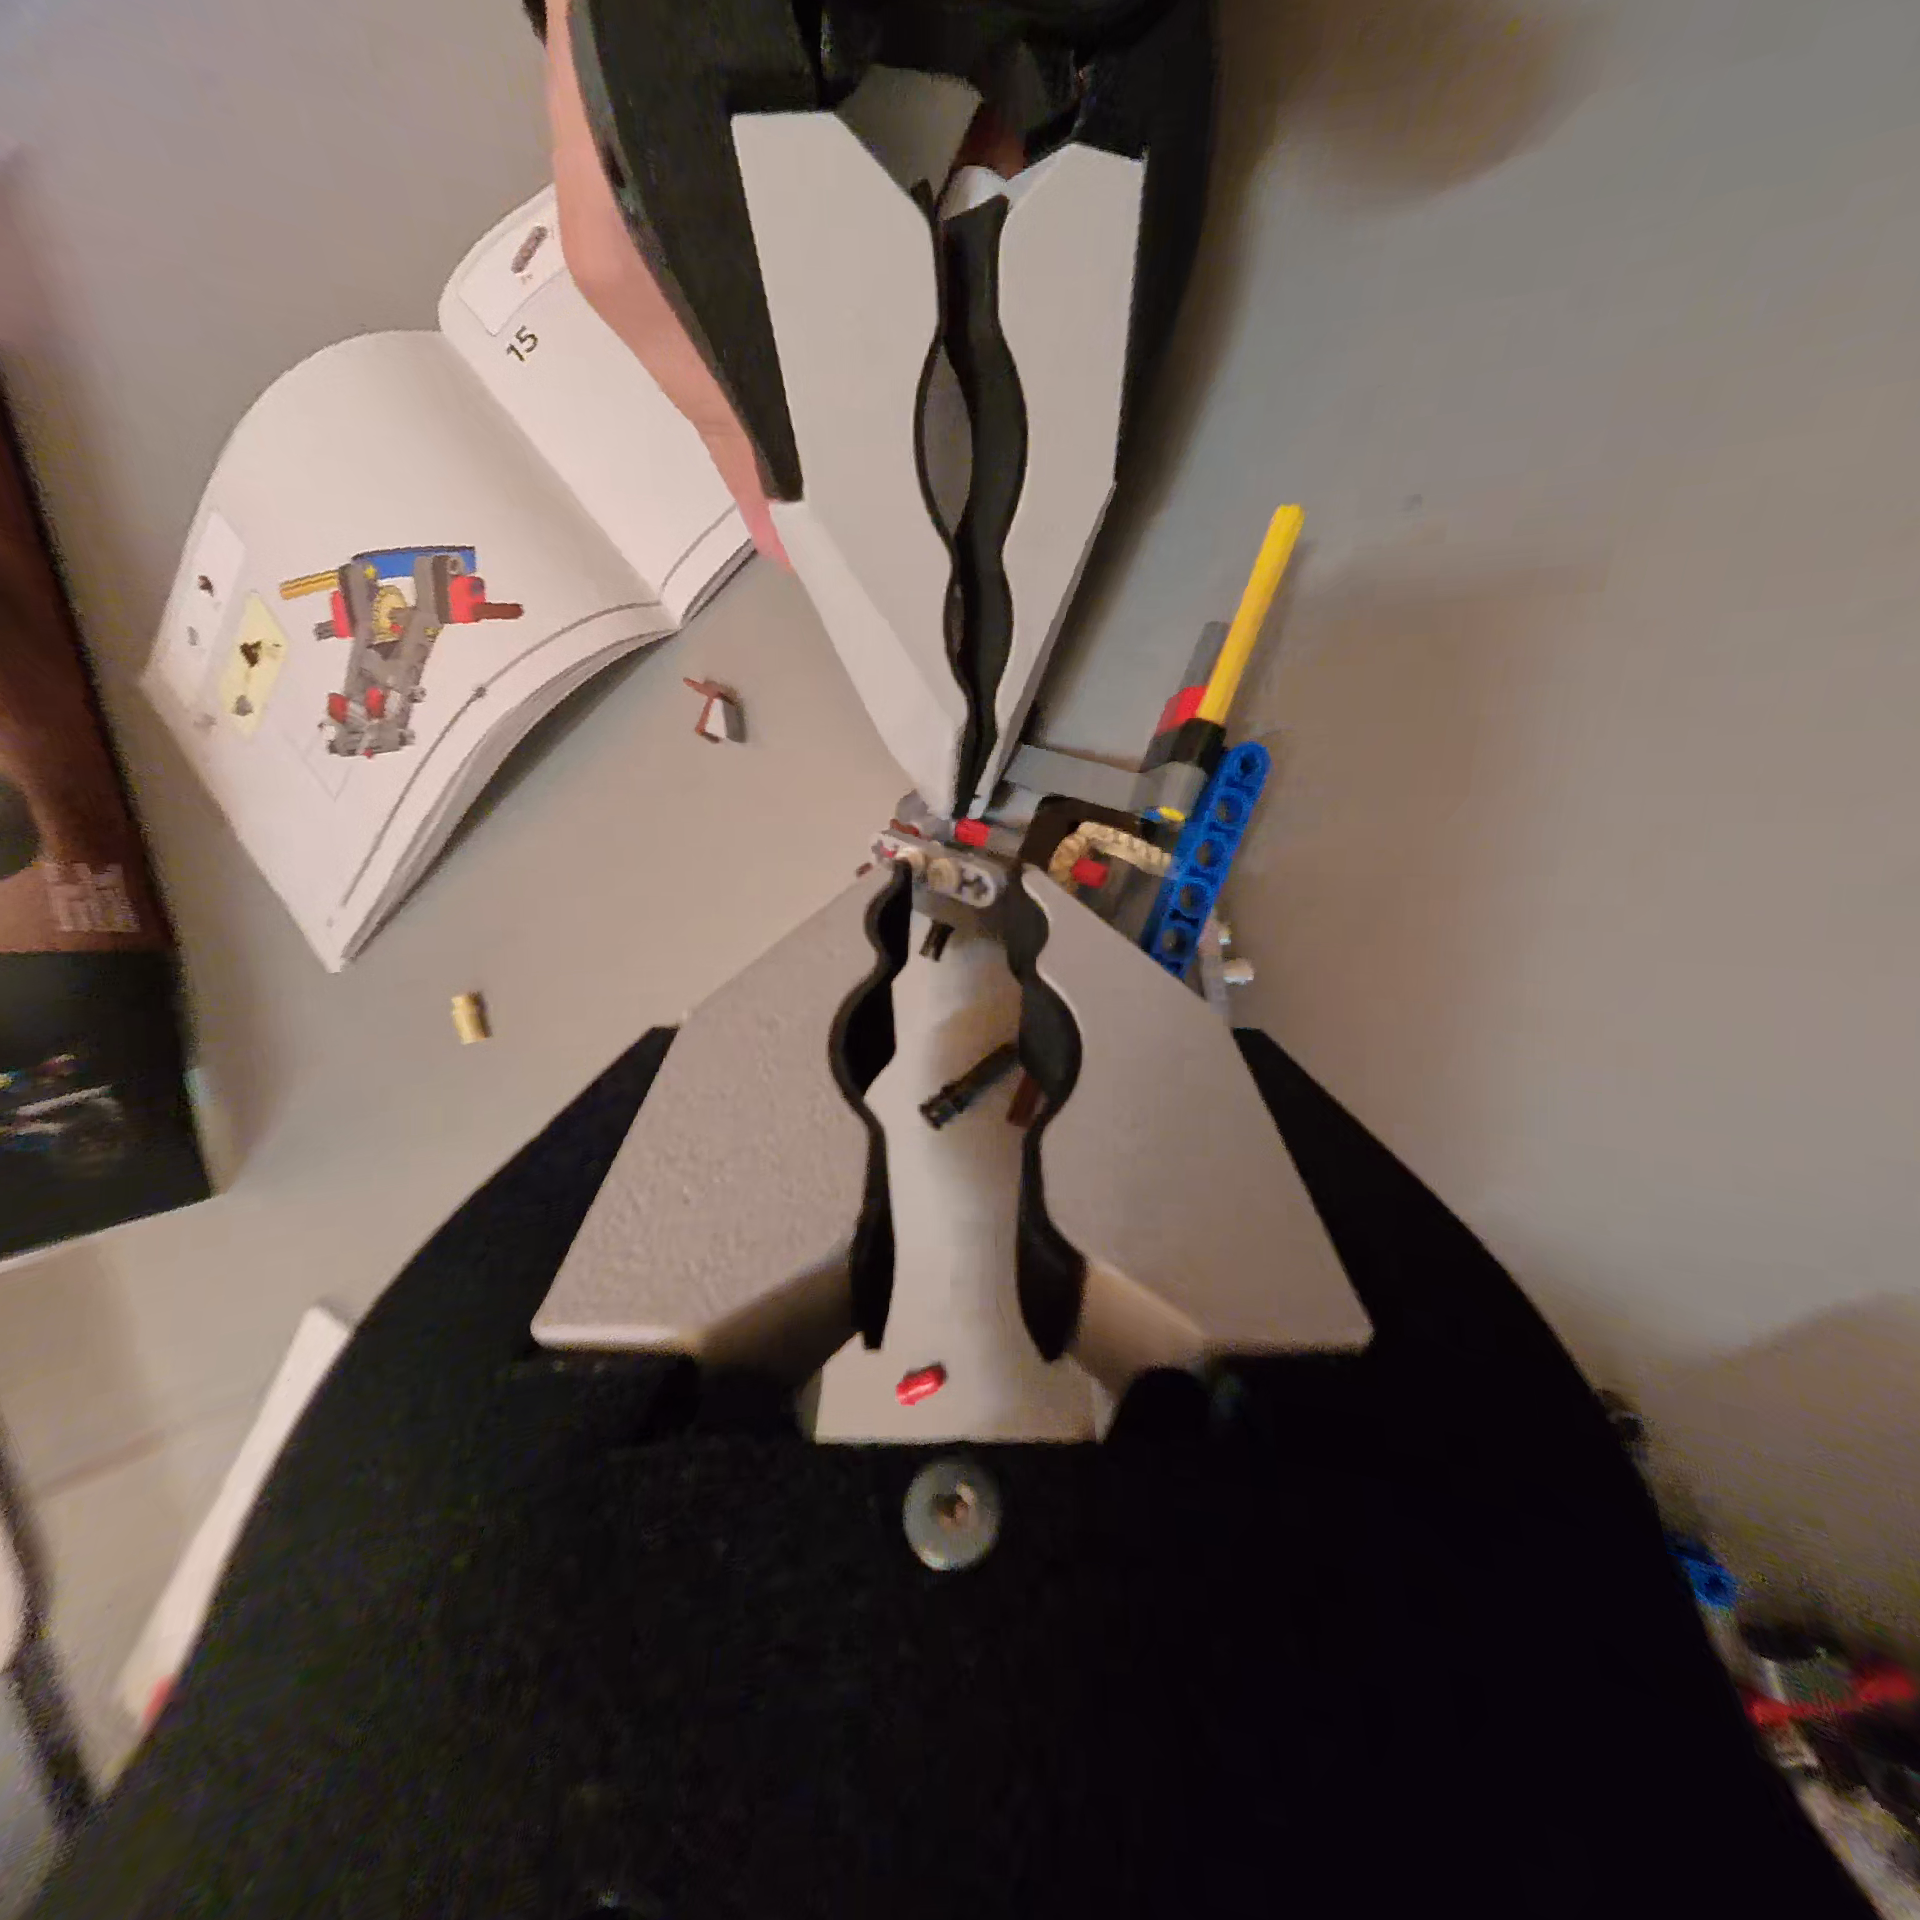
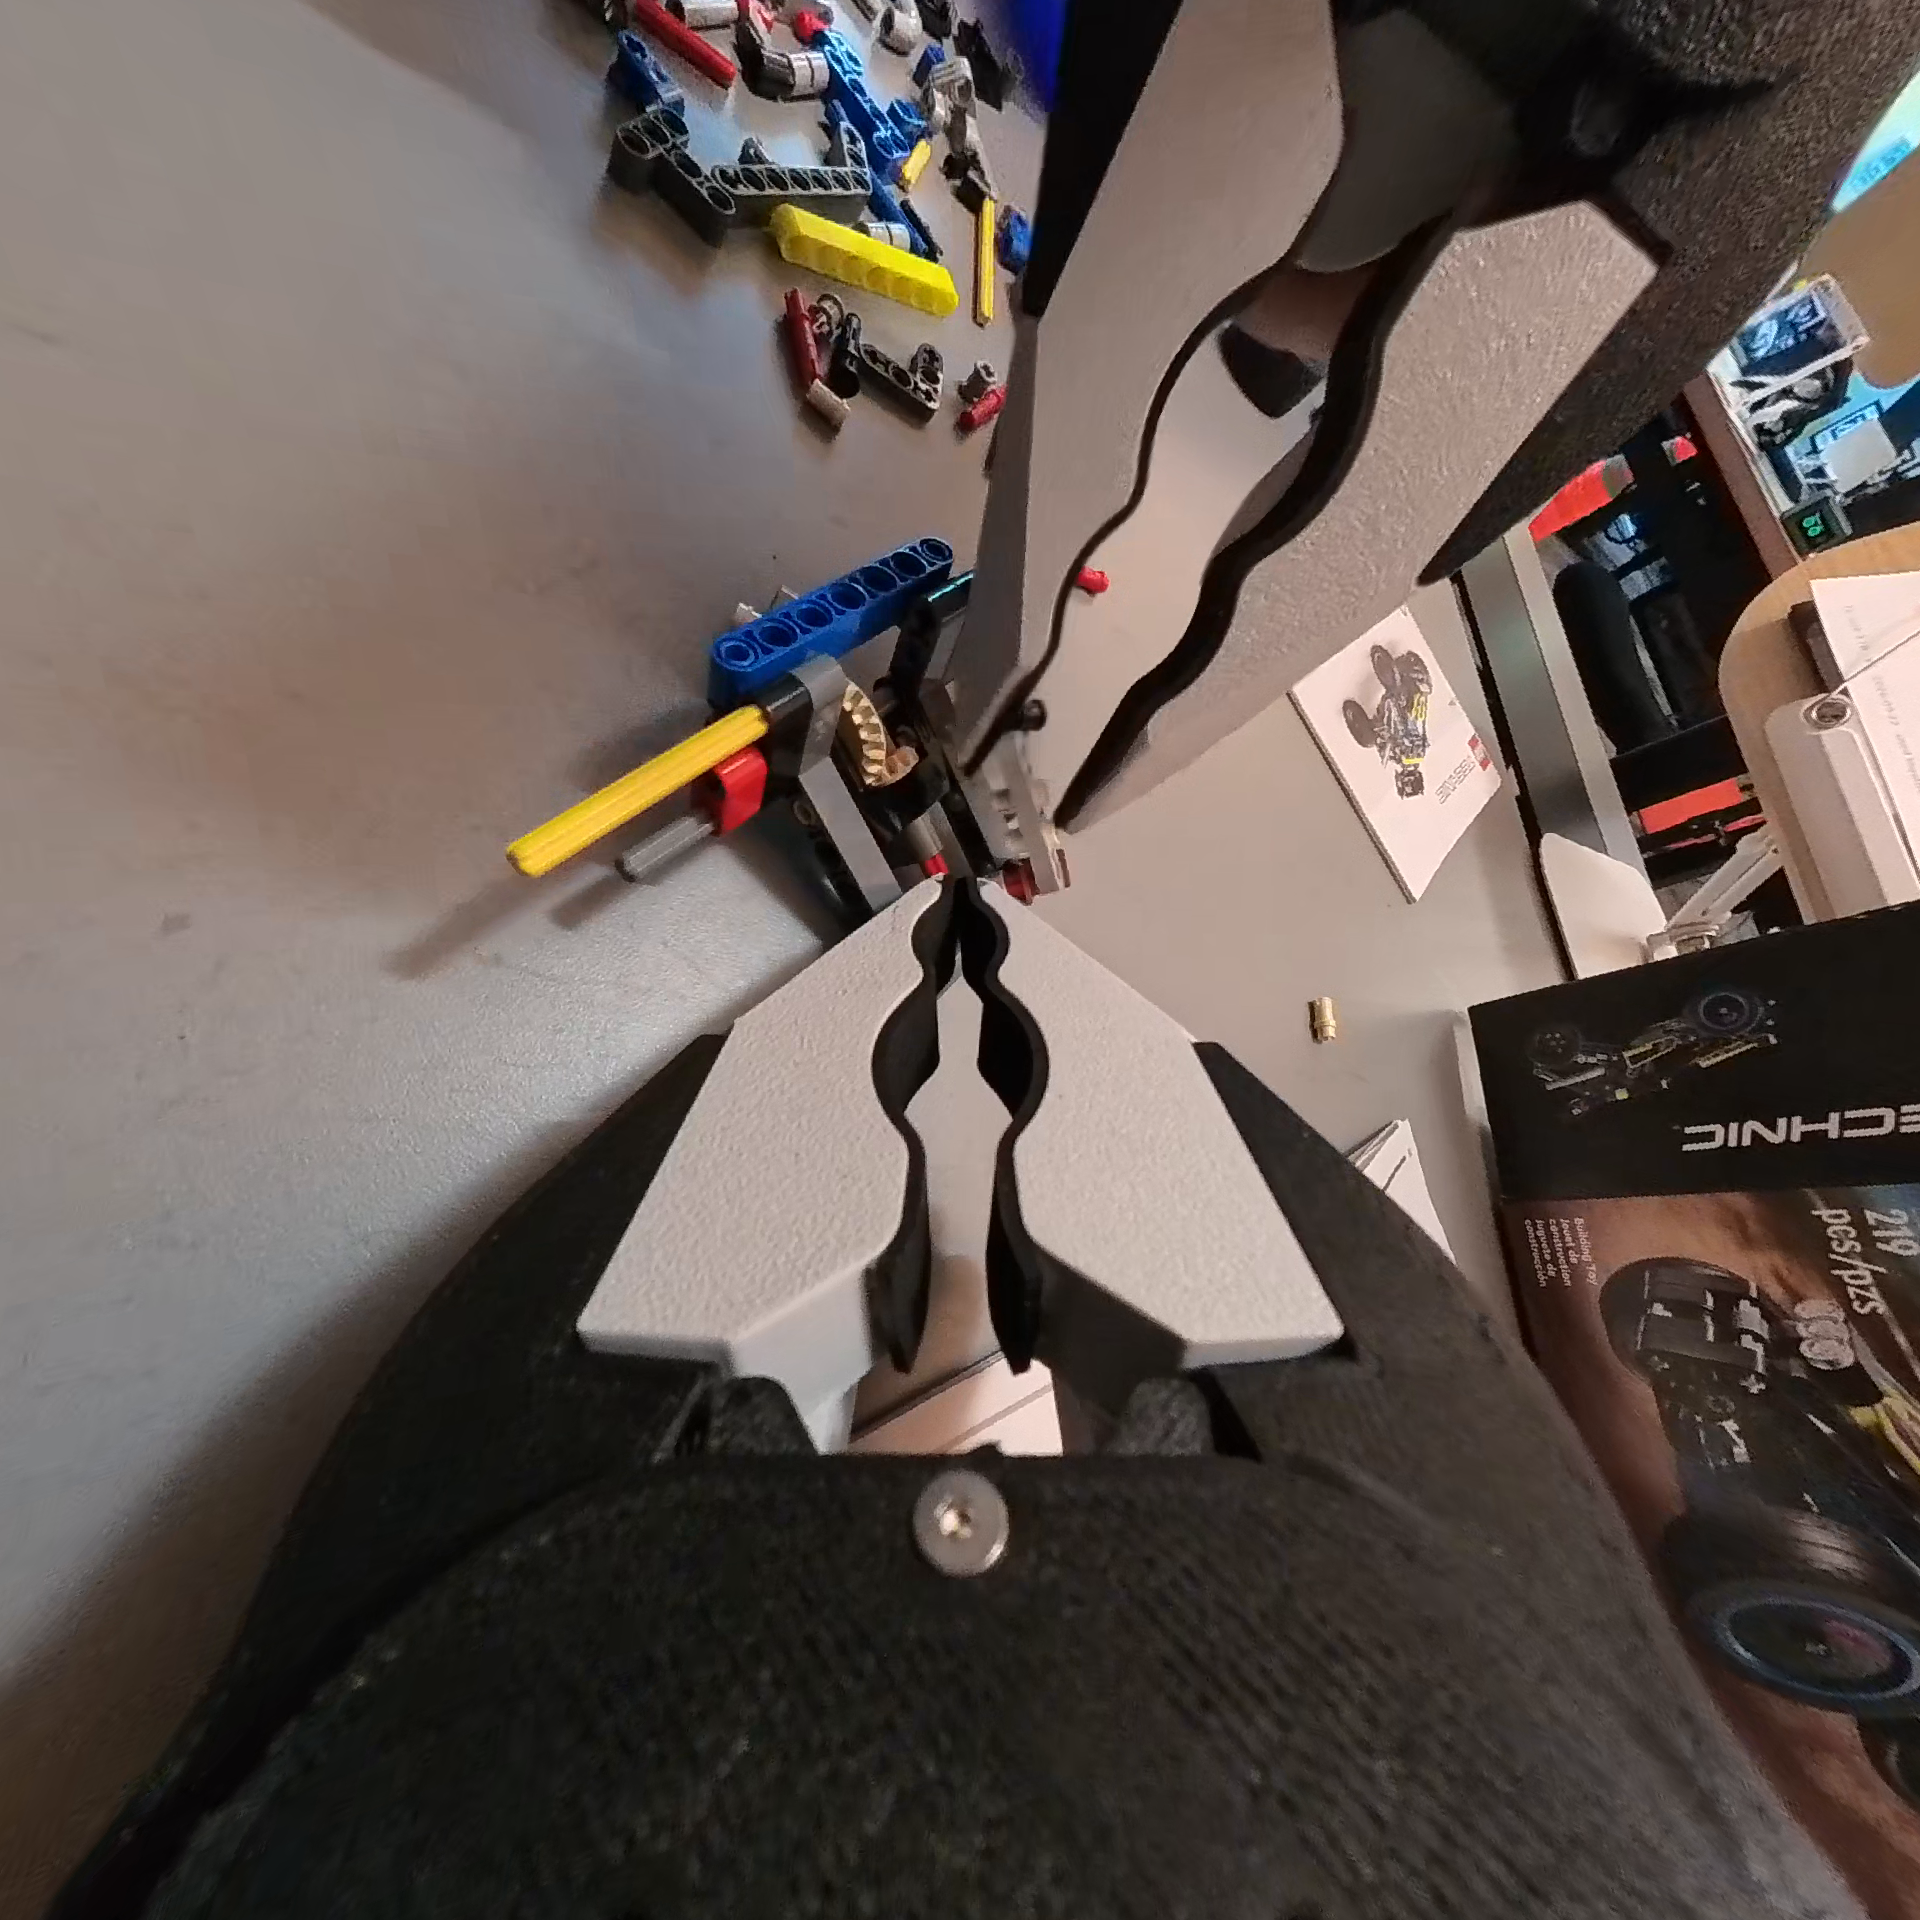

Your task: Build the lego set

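The half-built lego assembly (image 1: 1101,842) sits on the grey worktop (image 1: 1558,520) between the two grippers, which meet it from opposite sides. The left gripper (image 1: 951,894) has its jaws parted around the assembly's near grey end, seemingly pinching the small grey beam with its cross-hole. The right gripper (image 2: 961,894) comes in with its jaws nearly closed; its tips touch the assembly by a red pin, though what, if anything, is pinched between them cannot be made out.

The main risk, as I judge it, is the assembly twisting. Both grippers work at one narrow end while the blue beam (image 2: 831,613) and yellow axle (image 2: 634,795) stick out well to the side, so an off-centre push could swing the whole build or pop a joint apart. A small pin could also slip from the tips and roll away among the loose bits: a black pin (image 1: 966,1086) and a red pin (image 1: 920,1384) lie on the worktop just under the left gripper, easy to knock. The open instruction booklet (image 1: 416,644) lies far left, the spare-parts pile (image 2: 831,177) farther off.
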### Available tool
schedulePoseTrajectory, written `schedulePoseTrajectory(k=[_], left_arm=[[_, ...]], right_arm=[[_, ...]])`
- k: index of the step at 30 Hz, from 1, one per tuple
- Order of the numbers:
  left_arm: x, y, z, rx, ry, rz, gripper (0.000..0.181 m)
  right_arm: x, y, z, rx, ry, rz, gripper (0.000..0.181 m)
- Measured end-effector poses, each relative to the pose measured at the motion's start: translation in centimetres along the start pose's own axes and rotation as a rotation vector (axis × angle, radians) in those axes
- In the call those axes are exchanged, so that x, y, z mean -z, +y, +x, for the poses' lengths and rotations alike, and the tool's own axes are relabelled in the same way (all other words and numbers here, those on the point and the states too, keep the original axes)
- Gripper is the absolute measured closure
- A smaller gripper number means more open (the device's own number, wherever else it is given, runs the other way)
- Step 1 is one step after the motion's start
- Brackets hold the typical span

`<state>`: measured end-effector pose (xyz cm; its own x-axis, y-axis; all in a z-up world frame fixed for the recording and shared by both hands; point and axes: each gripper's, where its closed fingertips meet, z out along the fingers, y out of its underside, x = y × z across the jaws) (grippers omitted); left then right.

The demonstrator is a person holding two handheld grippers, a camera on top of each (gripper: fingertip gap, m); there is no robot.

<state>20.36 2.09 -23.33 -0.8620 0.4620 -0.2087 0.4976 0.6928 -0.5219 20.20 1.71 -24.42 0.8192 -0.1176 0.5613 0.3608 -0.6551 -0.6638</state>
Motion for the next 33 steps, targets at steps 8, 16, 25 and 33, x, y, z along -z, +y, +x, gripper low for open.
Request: schedulePoseTrajectory(k=[8, 16, 25, 33], left_arm=[[0.0, 0.2, 0.5, 0.082, 0.098, 0.09, 0.165], [0.0, 0.2, 0.5, 0.128, 0.177, 0.114, 0.159], [0.1, -0.4, 0.6, 0.13, 0.205, 0.121, 0.15], [1.0, -0.6, -1.1, 0.281, 0.07, 0.128, 0.157]], right_arm=[[0.0, 0.0, 0.0, 0.007, 0.003, 0.002, 0.181], [0.1, -0.1, -0.1, 0.009, -0.004, 0.006, 0.181], [0.1, -0.1, -0.1, 0.008, -0.006, 0.006, 0.181], [0.1, -0.1, -0.1, 0.014, -0.004, 0.008, 0.181]])
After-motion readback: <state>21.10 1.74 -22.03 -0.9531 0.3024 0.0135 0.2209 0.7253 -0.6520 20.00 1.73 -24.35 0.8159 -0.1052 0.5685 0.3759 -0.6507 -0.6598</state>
